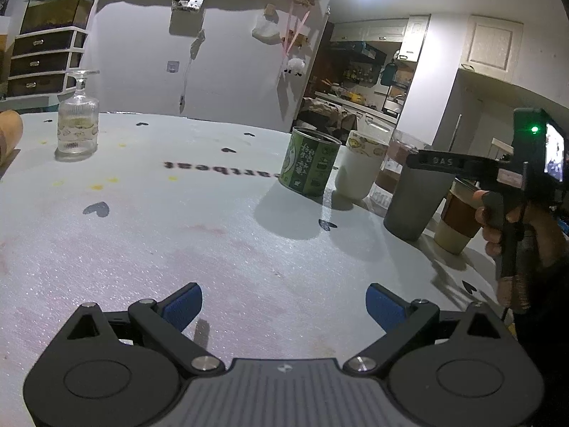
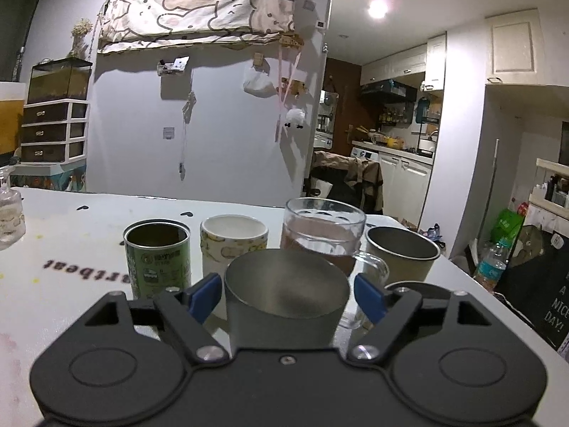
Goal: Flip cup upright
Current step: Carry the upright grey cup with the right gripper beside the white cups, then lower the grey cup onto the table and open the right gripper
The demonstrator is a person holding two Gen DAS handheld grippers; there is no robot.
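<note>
A grey metal cup (image 2: 284,295) stands upright on the white table, mouth up, between the blue pads (image 2: 204,297) of my right gripper (image 2: 286,297). The pads sit beside its rim with small gaps on both sides, so the gripper is open around it. In the left wrist view the same grey cup (image 1: 414,203) stands at the right, with the right gripper's fingers (image 1: 441,162) at its rim. My left gripper (image 1: 282,306) is open and empty, low over the bare table. An upturned stemmed glass (image 1: 78,121) stands at the far left.
Behind the grey cup stand a green tin (image 2: 158,256), a white patterned cup (image 2: 233,245), a glass mug (image 2: 325,238) and a beige cup (image 2: 402,252). A brown-sleeved cup (image 1: 458,220) stands near the table's right edge (image 1: 476,267).
</note>
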